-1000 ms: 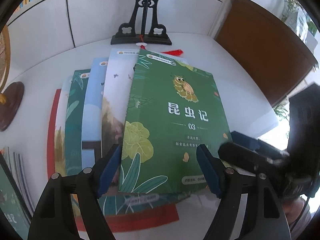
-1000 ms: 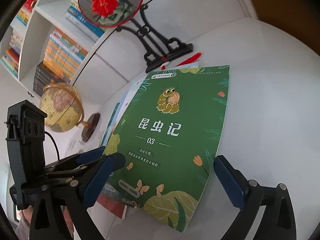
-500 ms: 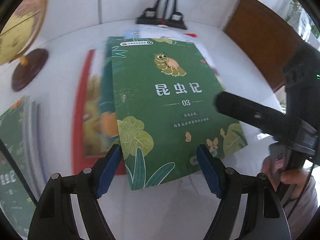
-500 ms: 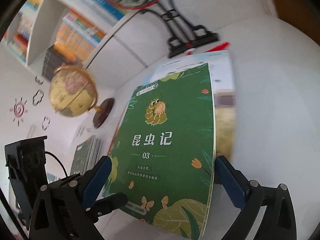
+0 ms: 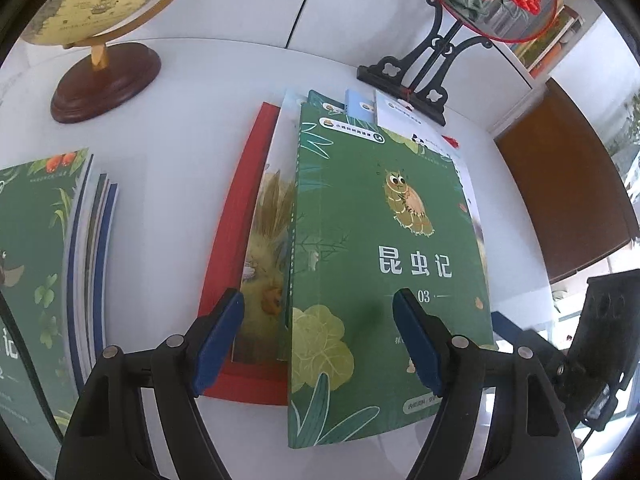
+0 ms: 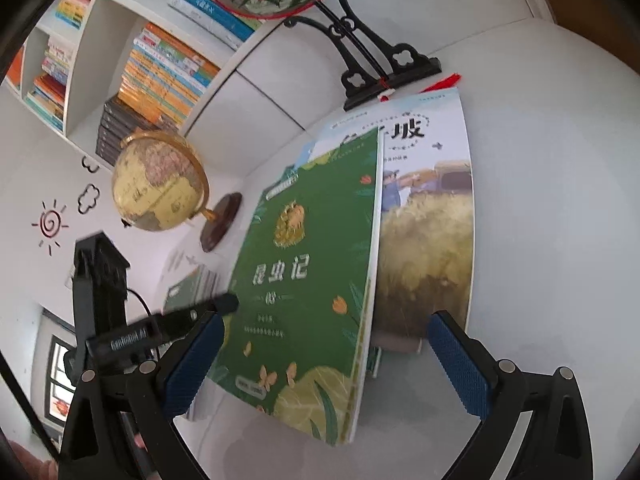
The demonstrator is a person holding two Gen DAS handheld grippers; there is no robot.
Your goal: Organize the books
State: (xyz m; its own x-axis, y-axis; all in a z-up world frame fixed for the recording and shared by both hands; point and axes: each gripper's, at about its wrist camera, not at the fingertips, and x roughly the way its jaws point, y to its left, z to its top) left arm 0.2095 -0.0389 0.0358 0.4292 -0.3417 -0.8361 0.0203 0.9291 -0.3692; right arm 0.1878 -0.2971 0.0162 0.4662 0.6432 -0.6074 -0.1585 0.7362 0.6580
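Green book [image 5: 384, 248] lies lengthwise straight ahead btwn your fingers, both grippers apart & empty, left gripper [image 5: 318, 342] nearer its spine.

My left gripper [image 5: 318, 322] points steeply down, jaws apart, blue pads [image 5: 218, 336] pressing on nothing. My right gripper [image 6: 326, 364] tilts down less steeply, jaws spread wide, pads [image 6: 458, 364] also free. In the right wrist view the left gripper's finger reaches in from the left side. Bit of hand [image 6: 28, 466] at bottom-left corner.
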